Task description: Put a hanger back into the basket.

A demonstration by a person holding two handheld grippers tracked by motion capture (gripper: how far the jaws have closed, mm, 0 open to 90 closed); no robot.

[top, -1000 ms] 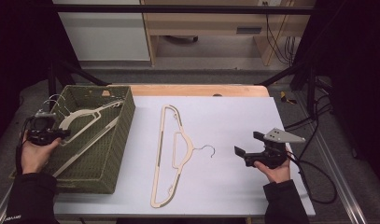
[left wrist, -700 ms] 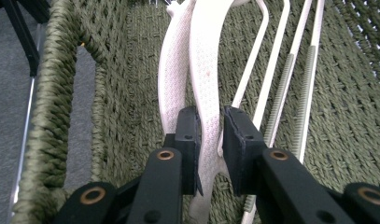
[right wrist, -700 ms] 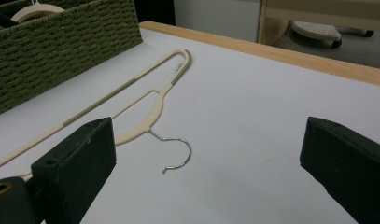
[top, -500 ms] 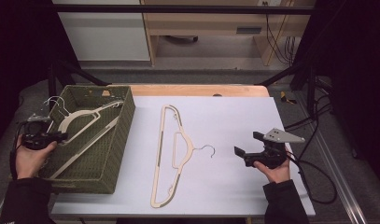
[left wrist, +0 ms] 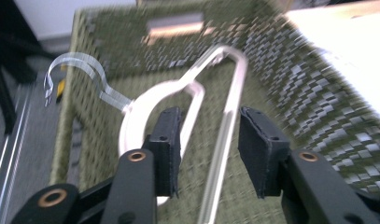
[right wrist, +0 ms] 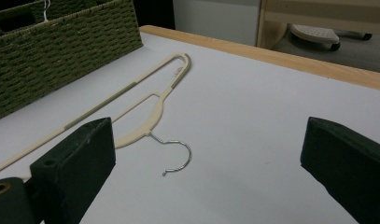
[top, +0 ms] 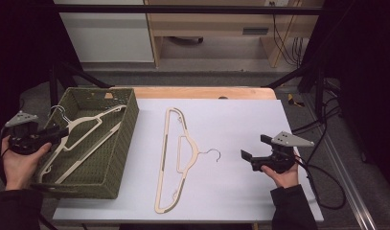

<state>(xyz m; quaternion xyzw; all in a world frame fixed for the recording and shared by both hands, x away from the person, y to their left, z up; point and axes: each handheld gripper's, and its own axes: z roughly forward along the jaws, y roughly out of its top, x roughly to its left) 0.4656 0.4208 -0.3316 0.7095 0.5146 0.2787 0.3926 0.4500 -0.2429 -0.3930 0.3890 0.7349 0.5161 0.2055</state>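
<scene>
The left gripper (top: pixel 63 132) hangs over the near-left rim of the woven olive-green basket (top: pixel 120 143), its jaws apart and just having been opening. In the left gripper view the bar of the cream plastic hanger with a metal hook (left wrist: pixel 178 93) runs up between the pads (left wrist: pixel 169 140) without either one pressing on it. That hanger lies slantwise inside the basket, its hook at the far-left corner.

The right gripper (top: pixel 252 152) is held over the white table top (top: pixel 240 120) at the right, jaws wide apart with nothing between them.

Between the two, a second cream hanger with olive trim (top: pixel 176 153) lies flat on the table, just right of the basket, its steel hook (right wrist: pixel 178 158) pointing toward the right gripper. The right gripper view shows that hook's open curl clearly and the basket's woven side wall beyond. The high view shows a wooden table edge (top: pixel 202 92) at the far side.
</scene>
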